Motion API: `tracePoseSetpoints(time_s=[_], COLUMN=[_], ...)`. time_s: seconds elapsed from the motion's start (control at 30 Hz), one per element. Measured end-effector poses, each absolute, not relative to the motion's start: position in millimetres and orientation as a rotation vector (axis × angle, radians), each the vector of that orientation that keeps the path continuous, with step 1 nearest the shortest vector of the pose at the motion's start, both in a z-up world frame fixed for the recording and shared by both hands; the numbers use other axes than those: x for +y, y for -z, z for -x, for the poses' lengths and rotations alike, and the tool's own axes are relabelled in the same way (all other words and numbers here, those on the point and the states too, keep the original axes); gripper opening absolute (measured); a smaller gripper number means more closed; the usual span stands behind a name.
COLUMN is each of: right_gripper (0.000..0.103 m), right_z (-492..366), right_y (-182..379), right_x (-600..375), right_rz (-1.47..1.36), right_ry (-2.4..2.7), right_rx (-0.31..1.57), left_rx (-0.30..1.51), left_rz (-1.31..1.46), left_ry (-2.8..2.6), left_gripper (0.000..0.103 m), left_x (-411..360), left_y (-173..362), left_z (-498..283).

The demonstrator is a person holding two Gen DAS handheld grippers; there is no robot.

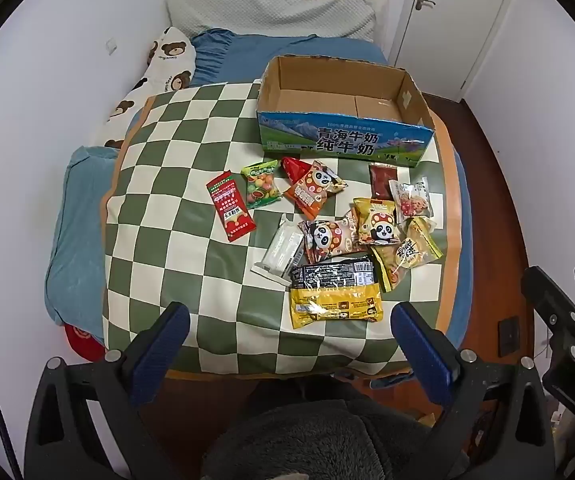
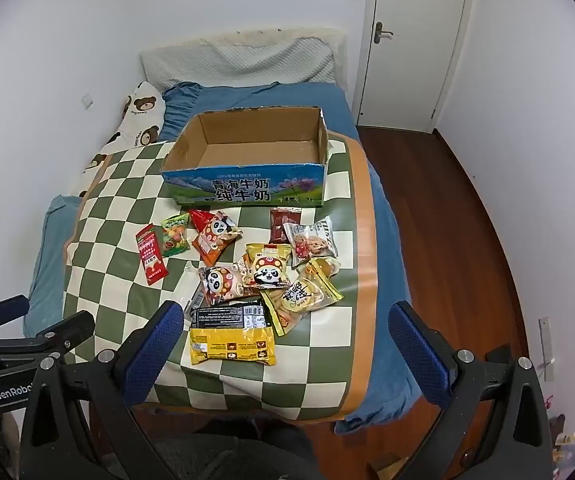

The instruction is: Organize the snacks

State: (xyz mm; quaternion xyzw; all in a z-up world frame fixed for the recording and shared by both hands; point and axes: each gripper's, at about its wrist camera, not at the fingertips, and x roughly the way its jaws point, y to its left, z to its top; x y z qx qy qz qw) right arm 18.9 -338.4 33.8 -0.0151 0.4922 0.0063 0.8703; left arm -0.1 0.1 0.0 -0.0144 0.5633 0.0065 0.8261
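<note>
Just ahead of the left gripper (image 1: 289, 326) and right gripper (image 2: 283, 326), both spread wide and empty, the snack packets (image 1: 335, 232) are scattered on the checked cloth (image 1: 167, 200), short of the empty carton (image 1: 367, 100). Light, crinkly, slippery foil is expected; each is best pinched at a sealed edge. Bright printed wrappers are seen.

The box (image 1: 343, 120) sits on the cloth (image 1: 175, 184), toward its far right. Before the box lie the snack packets (image 1: 335, 236), scattered on the cloth. Behind the box is a pillow (image 1: 271, 12); right of it, floor (image 1: 491, 184).
</note>
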Motion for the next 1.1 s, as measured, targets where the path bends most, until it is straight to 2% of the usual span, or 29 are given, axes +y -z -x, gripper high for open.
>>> tracePoseSetpoints(time_s=[1.1], right_gripper=[0.103], right_z=[-22], right_y=[-36], right_x=[-335], right_rz=[0.023], right_ry=[-0.006], right_rx=[1.028], left_rx=[1.188], left_rz=[0.031], left_ry=[-0.002], left_gripper=[0.103], left_x=[-1], left_y=[-10], left_z=[-10])
